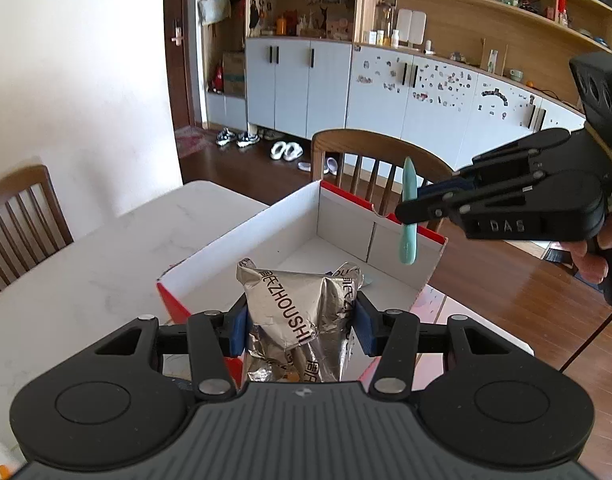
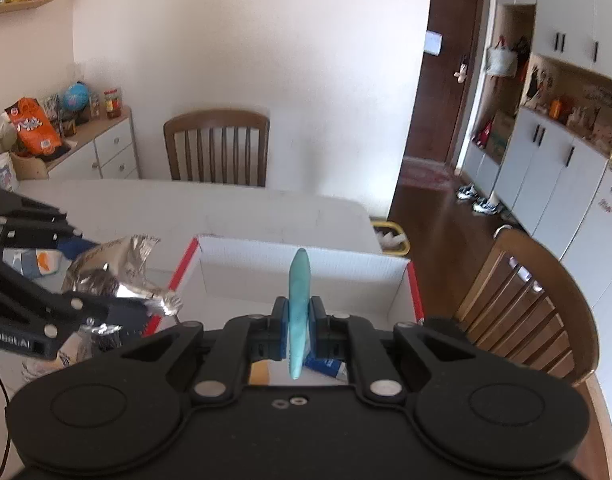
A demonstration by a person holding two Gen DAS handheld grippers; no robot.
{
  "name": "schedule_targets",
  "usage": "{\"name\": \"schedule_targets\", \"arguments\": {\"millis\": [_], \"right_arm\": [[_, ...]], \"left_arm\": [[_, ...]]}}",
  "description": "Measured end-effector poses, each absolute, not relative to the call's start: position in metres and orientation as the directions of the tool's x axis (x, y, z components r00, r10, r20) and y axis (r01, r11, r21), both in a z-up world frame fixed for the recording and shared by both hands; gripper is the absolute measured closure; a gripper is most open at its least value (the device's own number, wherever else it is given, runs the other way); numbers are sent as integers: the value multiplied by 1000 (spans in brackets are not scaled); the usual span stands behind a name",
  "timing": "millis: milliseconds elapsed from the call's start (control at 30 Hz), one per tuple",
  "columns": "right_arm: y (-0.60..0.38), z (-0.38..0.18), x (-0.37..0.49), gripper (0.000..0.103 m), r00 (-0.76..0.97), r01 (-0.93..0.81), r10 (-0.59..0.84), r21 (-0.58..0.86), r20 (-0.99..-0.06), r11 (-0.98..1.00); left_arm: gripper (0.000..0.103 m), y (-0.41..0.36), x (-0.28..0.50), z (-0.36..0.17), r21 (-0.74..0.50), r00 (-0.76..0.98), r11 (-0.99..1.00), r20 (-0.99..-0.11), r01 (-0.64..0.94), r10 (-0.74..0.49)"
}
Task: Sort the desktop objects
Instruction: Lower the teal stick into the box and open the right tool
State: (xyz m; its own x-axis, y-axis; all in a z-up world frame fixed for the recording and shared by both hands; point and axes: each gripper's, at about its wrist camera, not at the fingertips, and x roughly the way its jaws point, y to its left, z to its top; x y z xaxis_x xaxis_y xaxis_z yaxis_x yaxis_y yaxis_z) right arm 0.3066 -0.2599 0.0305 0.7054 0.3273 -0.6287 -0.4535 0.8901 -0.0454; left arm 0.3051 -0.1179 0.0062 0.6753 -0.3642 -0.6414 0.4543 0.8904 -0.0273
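An open cardboard box [image 1: 266, 236], red outside and white inside, stands on the white table [image 1: 86, 264]. My left gripper [image 1: 302, 320] is shut on a crumpled silver foil packet [image 1: 290, 304] printed ZHOUSHI and holds it over the box's near edge. At the right, my right gripper [image 1: 409, 208] is shut on a slim teal stick-like object [image 1: 409, 240] that hangs upright above the box's far right wall. In the right wrist view the teal object [image 2: 298, 280] stands pinched in the right gripper [image 2: 298, 320] before the box [image 2: 246, 264]. The left gripper [image 2: 114, 280] with the foil packet [image 2: 114, 268] is at the left.
Wooden chairs stand behind the box [image 1: 369, 160], at the table's left [image 1: 22, 216] and at its far side [image 2: 218, 148]. A small blue-white item [image 2: 325, 364] lies under the right gripper. A packet with orange print [image 2: 38, 264] lies on the table. A person's hand [image 1: 589, 256] grips the right handle.
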Motion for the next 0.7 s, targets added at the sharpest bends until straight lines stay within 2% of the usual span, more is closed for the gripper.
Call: {"name": "schedule_targets", "arguments": {"millis": [300, 700], "right_arm": [[-262, 14, 335, 94, 695, -472, 308, -88, -650, 877], [-270, -27, 368, 94, 600, -502, 282, -78, -749, 861]], "left_arm": [[53, -138, 355, -15, 11, 639, 895, -704, 446, -310], [53, -170, 403, -55, 98, 595, 885, -773, 455, -221]]}}
